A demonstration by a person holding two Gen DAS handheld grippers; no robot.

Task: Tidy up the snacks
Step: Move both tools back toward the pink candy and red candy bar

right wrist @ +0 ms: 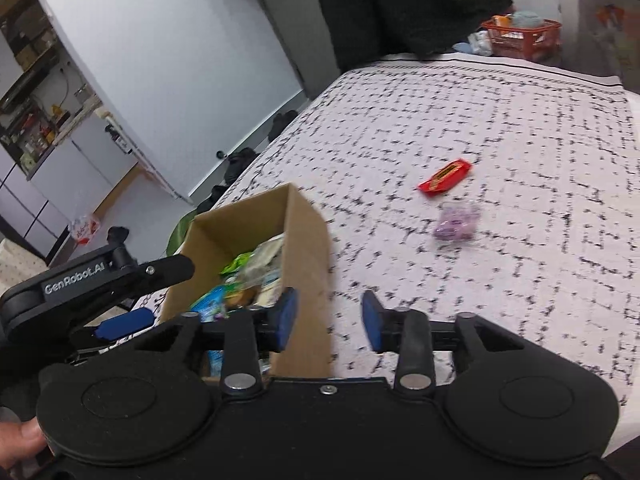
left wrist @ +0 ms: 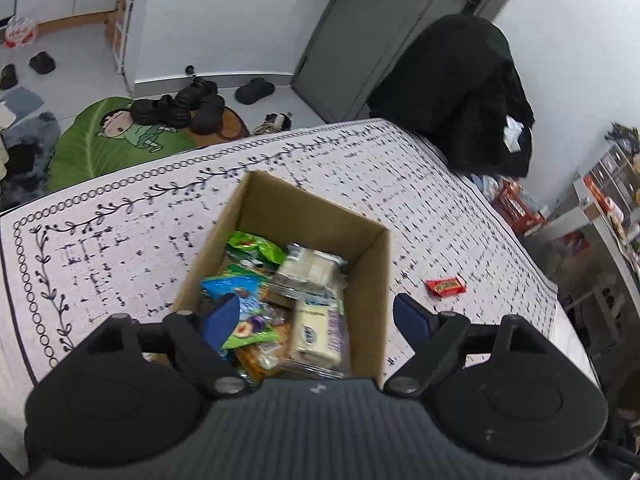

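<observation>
An open cardboard box [left wrist: 256,216] stands on the patterned tablecloth [left wrist: 120,240] and holds several snack packets, among them a green bag [left wrist: 254,248] and a white wrapped roll [left wrist: 316,332]. My left gripper [left wrist: 316,320] is open and empty above the box's near end. In the right wrist view the box [right wrist: 304,248] is at left, and my right gripper [right wrist: 330,320] is open and empty, straddling its right wall. A red candy bar [left wrist: 445,286] lies on the cloth right of the box; it also shows in the right wrist view [right wrist: 444,176], with a purple packet [right wrist: 456,222] near it.
A chair draped with black clothing [left wrist: 460,92] stands at the table's far right corner. An orange basket [right wrist: 520,38] sits beyond the table. Shoes [left wrist: 180,108] and a green mat [left wrist: 104,144] lie on the floor past the far edge. The left gripper's body [right wrist: 100,280] is beside the box.
</observation>
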